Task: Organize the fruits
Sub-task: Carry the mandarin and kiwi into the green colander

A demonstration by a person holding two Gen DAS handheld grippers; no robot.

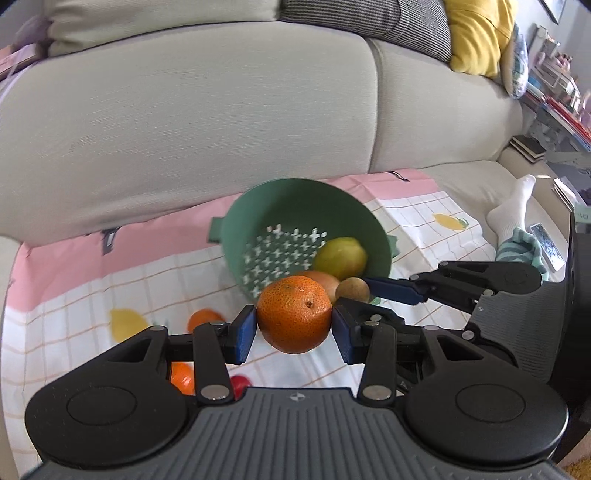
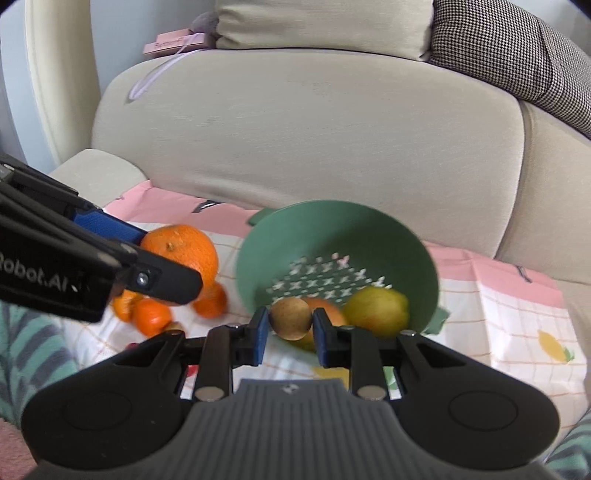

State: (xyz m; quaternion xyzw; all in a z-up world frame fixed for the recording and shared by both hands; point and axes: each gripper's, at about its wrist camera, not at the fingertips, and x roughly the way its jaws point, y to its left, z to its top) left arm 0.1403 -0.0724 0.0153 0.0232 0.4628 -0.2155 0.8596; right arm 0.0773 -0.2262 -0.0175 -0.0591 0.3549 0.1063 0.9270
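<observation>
Fruits rode in both tools: the left tool (image 1: 294, 329) clenched a large orange (image 1: 294, 319), the right tool (image 2: 289, 329) a small brown fruit (image 2: 290, 318), both just short of the green colander (image 2: 334, 236). Its tilt looked risky; dropped fruit could roll out past the lemon (image 2: 377, 311).

Beige sofa (image 1: 184, 122), yellow cushion (image 1: 480, 33), houndstooth pillow (image 2: 509, 48), pink checked cloth (image 1: 74, 295) underneath.
</observation>
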